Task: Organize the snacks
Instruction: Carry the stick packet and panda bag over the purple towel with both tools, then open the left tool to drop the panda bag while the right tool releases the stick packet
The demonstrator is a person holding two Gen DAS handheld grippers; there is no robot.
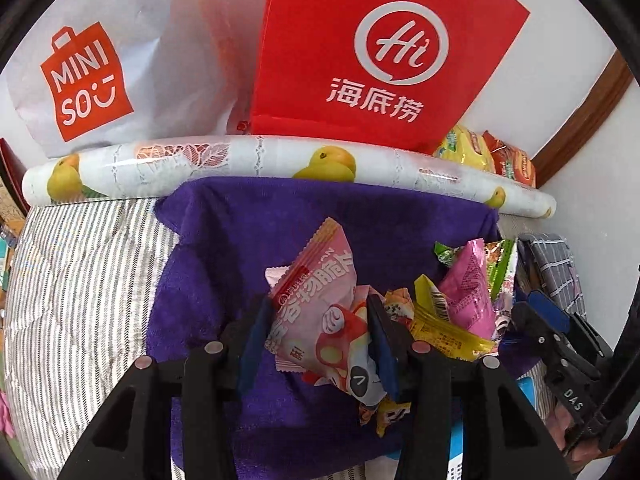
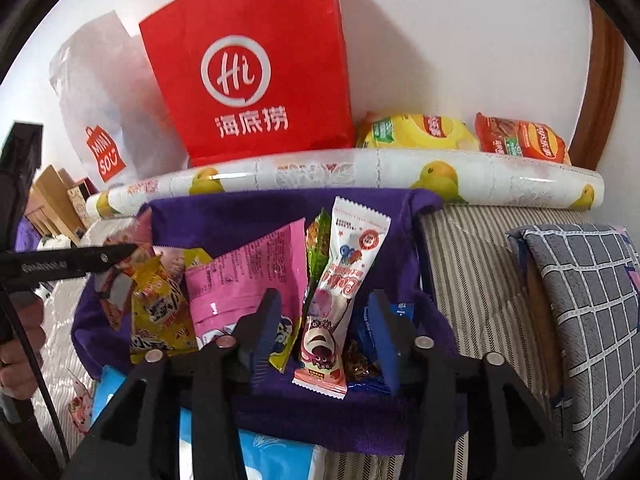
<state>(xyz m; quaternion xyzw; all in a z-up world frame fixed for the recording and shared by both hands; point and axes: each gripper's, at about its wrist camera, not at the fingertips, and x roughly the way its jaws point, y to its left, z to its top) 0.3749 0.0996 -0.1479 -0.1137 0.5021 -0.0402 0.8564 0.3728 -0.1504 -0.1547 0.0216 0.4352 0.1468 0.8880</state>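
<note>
My left gripper (image 1: 318,322) is shut on a pink snack packet (image 1: 320,308) with white lettering, held above the purple towel (image 1: 224,272). A pile of snack packets (image 1: 460,304) lies to its right on the towel. My right gripper (image 2: 324,320) is open, its blue pads on either side of a long pink-and-white snack packet (image 2: 340,288) with a pink bear, not pressing it. A magenta packet (image 2: 248,276) and a yellow packet (image 2: 160,312) lie to the left of it. The left gripper shows at the left edge of the right wrist view (image 2: 100,260).
A red paper bag (image 1: 360,48) and a white MINISO bag (image 1: 92,80) stand against the wall behind a rolled fruit-print sheet (image 1: 260,164). Yellow and orange chip bags (image 2: 460,136) lie at the back right. A grey checked cushion (image 2: 580,300) is on the right. Striped bedding (image 1: 80,280) surrounds the towel.
</note>
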